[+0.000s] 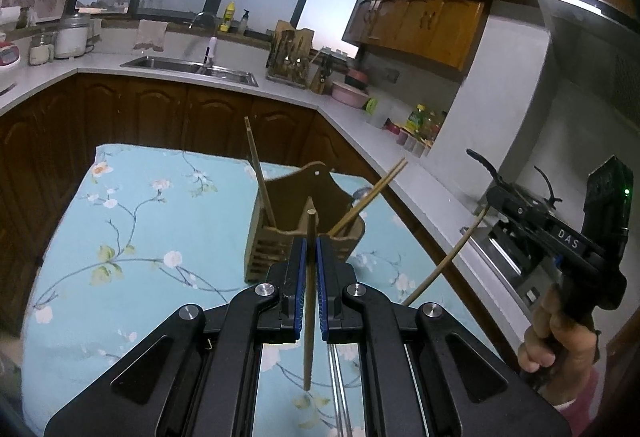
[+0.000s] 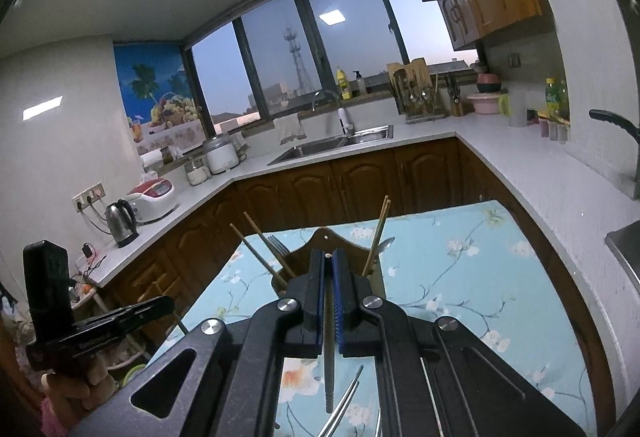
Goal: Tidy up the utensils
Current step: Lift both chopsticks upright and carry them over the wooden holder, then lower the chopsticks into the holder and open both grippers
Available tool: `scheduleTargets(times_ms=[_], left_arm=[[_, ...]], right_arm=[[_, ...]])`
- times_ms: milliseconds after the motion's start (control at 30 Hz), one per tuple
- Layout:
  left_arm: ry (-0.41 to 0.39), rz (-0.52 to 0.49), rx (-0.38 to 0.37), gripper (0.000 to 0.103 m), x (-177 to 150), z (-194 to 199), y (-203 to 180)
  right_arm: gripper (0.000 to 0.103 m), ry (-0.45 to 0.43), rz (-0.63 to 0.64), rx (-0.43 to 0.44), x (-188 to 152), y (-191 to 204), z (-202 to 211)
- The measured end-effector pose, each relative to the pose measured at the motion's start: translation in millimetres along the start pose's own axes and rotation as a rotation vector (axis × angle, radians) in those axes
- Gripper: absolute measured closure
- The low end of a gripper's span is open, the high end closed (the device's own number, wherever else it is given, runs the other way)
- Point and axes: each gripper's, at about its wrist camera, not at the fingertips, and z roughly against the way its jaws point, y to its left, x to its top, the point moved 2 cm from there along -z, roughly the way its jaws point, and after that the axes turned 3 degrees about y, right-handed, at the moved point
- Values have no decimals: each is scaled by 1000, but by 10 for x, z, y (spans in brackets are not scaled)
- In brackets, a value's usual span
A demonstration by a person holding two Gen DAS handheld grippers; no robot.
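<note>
Now: chopstick (image 1: 309,301) pinched upright in left gripper (image 1: 311,261), just short of holder (image 1: 280,237) on cloth (image 1: 140,221). Right gripper (image 2: 329,277) clamped on a second stick (image 2: 329,369). Could snag holder's rim, or slip out, being thin and smooth.

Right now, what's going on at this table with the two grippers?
A person is sorting utensils with a handheld gripper in each hand. The left gripper is shut on a single wooden chopstick, and the right gripper is shut on another chopstick. Both are held just in front of the wooden utensil holder on the floral tablecloth. The holder already has several chopsticks, a fork and a spoon in it. More metal utensils lie on the cloth.
</note>
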Motion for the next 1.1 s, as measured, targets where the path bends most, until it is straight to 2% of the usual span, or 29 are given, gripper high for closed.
scheduleTargets(times_ms=[200, 367, 633, 800, 1100], left_arm=[[-60, 11, 6, 99, 269, 8, -15], [-158, 1, 24, 99, 676, 28, -57], [-265, 12, 60, 99, 1215, -207, -11], [-276, 25, 102, 99, 1219, -482, 82], [-220, 82, 110, 99, 817, -893, 341]], right_arm=[[99, -32, -3, -3, 183, -9, -46], [99, -106, 5, -7, 505, 30, -57], [99, -195, 15, -31, 947, 95, -290], [99, -197, 15, -59, 985, 67, -549], [99, -131, 8, -89, 541, -47, -899]])
